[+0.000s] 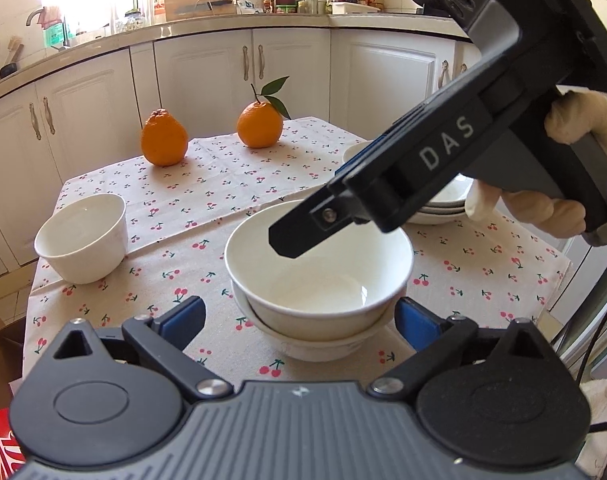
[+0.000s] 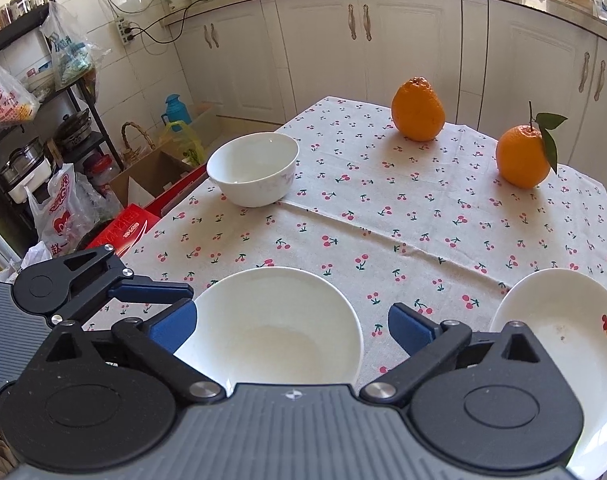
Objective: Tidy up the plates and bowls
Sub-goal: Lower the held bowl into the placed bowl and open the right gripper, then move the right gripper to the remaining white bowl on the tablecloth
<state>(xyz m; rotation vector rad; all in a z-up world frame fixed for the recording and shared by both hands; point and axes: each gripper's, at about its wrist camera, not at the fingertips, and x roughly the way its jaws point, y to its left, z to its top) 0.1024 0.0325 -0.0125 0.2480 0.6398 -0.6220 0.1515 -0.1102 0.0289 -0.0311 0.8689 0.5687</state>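
Both tongs stand spread, pinching nothing. The left gripper (image 1: 299, 316) flanks 2 nested bowls (image 1: 317, 276) on the cherry-print cloth (image 1: 223, 184); the right gripper (image 2: 291, 326) hovers above them. The lone bowl (image 1: 81, 238) sits beyond, to the left, likely nearer the left hand. Only the right wrist view shows the fruit-decorated plate (image 2: 563, 320); the left shows stacked plates (image 1: 443, 208).

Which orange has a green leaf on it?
The rounder orange, the one nearer the plates, has a stem with green leaves. The lumpy-topped orange nearer the lone bowl has no leaf.
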